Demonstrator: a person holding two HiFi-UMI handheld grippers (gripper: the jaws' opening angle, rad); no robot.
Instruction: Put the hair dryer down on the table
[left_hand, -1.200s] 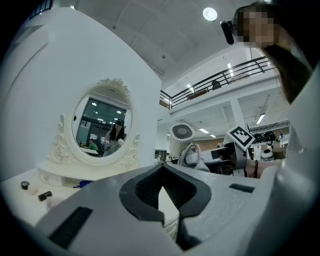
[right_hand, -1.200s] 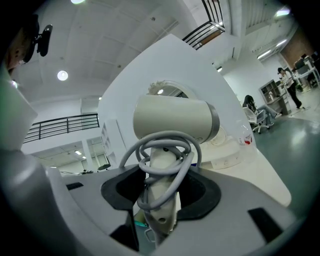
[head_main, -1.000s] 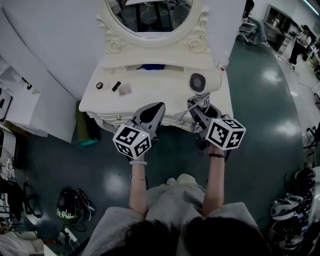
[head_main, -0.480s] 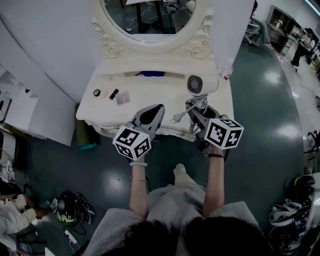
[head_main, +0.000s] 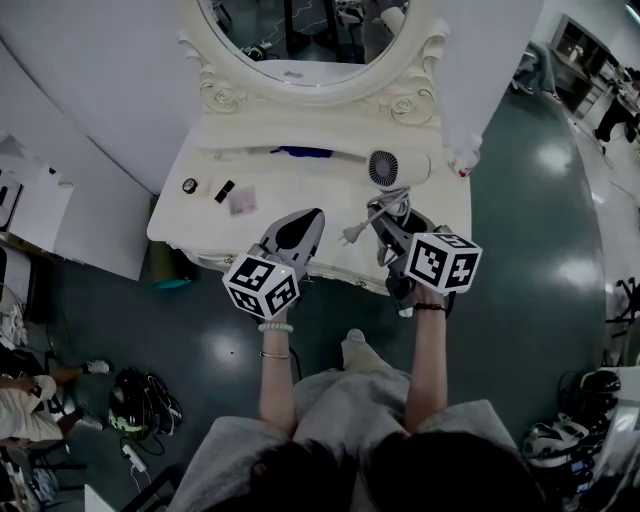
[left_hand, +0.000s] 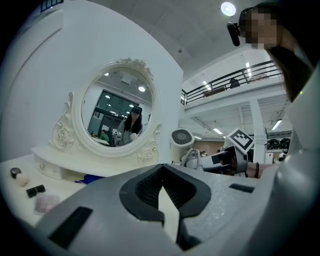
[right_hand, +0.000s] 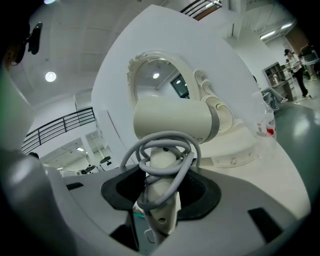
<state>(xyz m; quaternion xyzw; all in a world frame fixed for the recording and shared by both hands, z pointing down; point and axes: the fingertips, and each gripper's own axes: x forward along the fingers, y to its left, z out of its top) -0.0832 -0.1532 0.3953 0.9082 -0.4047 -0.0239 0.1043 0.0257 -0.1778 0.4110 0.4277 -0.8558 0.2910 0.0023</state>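
Our right gripper (head_main: 392, 228) is clenched on the handle of the hair dryer (head_main: 394, 168), which it holds upright over the right side of the desk (head_main: 300, 188), near the front edge. Our left gripper (head_main: 300, 226) hovers at the front edge, closed on nothing. The cord (right_hand: 165, 150) is looped around the handle right at the jaws, so on release it could catch and drag the dryer. Its plug (head_main: 350, 237) hangs loose. Set down this close to the edge, the dryer might tip off the desk.
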